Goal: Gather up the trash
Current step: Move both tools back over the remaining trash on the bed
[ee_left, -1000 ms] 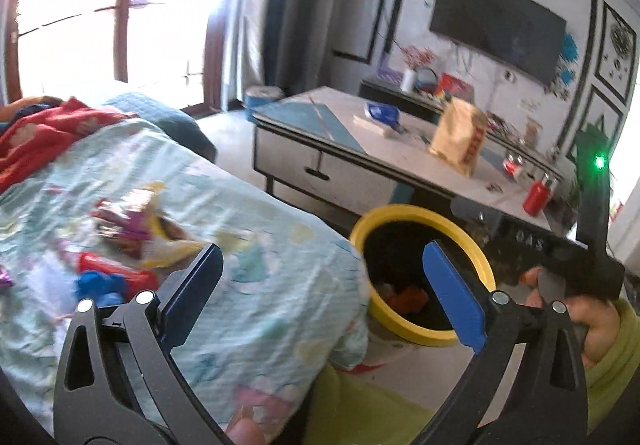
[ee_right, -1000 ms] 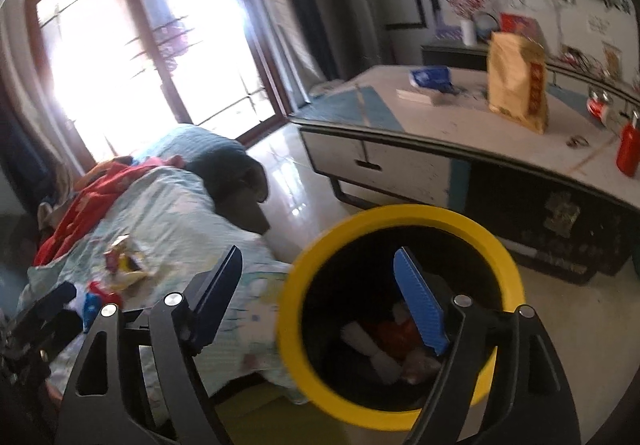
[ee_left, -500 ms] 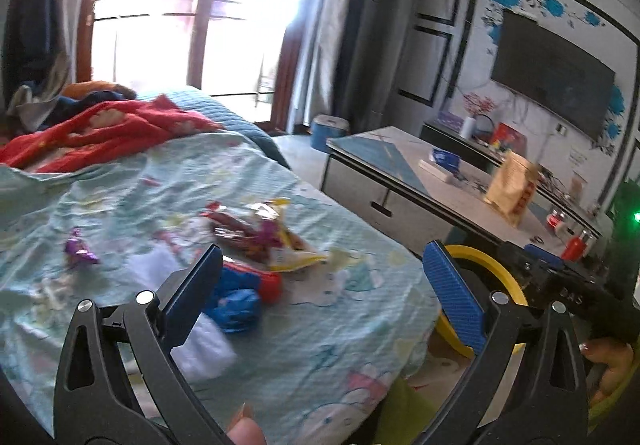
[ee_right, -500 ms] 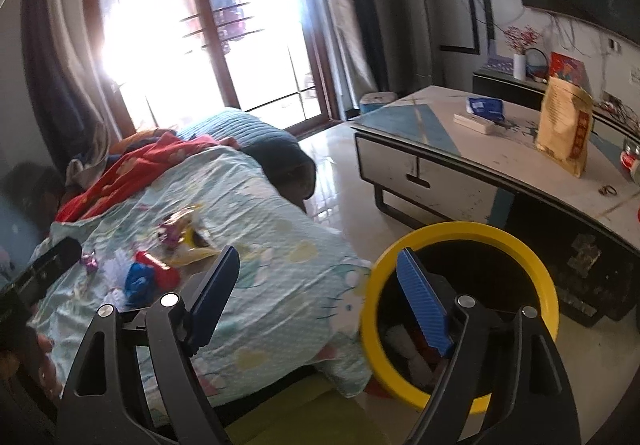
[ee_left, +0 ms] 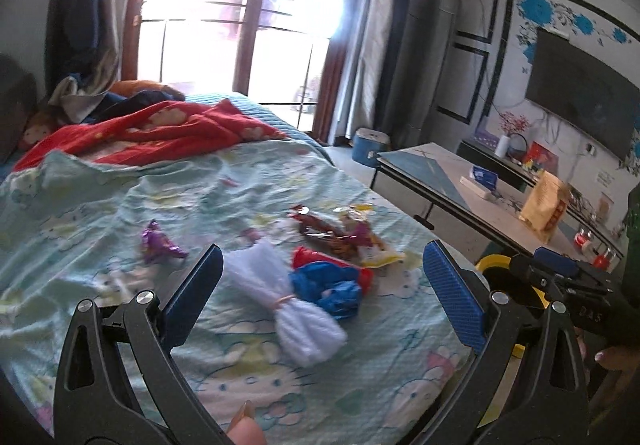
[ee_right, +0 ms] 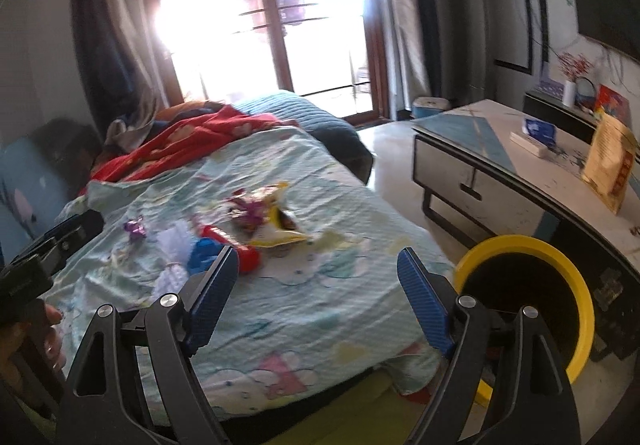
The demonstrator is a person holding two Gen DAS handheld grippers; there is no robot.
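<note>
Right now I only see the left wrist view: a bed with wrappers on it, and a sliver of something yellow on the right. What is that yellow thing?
Observer: A round bin with a yellow rim, standing on the floor by the corner of the bed.
Operator: Is the other gripper carrying anything?
Observer: No. The right gripper is open and holds nothing.
Operator: Does the table have storage?
Observer: Yes. The table has a drawer with a dark handle in its front.
</note>
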